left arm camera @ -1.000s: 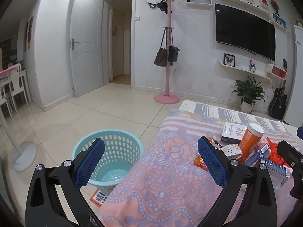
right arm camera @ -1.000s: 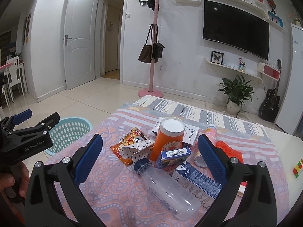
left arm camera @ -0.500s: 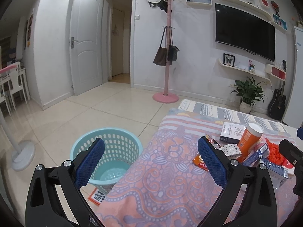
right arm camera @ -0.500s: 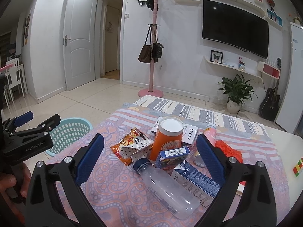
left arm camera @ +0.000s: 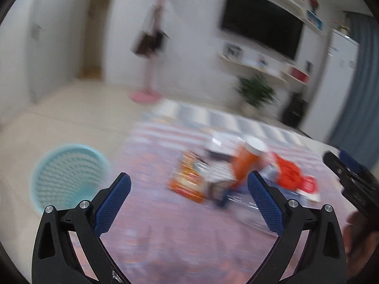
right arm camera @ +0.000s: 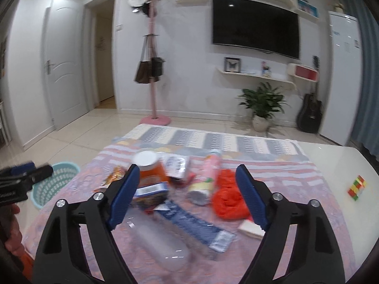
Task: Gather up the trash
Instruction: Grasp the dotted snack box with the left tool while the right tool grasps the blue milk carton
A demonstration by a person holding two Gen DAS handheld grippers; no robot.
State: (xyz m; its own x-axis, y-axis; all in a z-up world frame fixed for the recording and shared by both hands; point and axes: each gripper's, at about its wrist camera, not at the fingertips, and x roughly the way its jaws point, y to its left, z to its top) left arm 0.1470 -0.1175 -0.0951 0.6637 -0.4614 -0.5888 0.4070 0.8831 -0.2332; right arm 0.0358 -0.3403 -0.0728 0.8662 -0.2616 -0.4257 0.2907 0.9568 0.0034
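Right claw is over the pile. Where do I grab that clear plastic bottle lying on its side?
Take the clear bottle across its round body, mid-length, coming down from above. It lies flat, cap end tucked toward the blue carton, so the sides look free. The right claw, now closing, holds nothing yet.

Everything crowds around the orange canister [right arm camera: 151, 170]. Just in front of it lie a blue carton [right arm camera: 151, 190] and a clear bottle [right arm camera: 158, 239], with a flat blue packet [right arm camera: 196, 224] beside them. To its right a pink tube [right arm camera: 208, 175] and an orange mesh bundle [right arm camera: 228, 197] block the way. Left of it the patterned cloth [right arm camera: 78, 189] runs bare to the table edge, an open path toward the teal basket [right arm camera: 51, 182] on the floor. Far right of the canister, bare tabletop holds only a colour cube [right arm camera: 357, 187].
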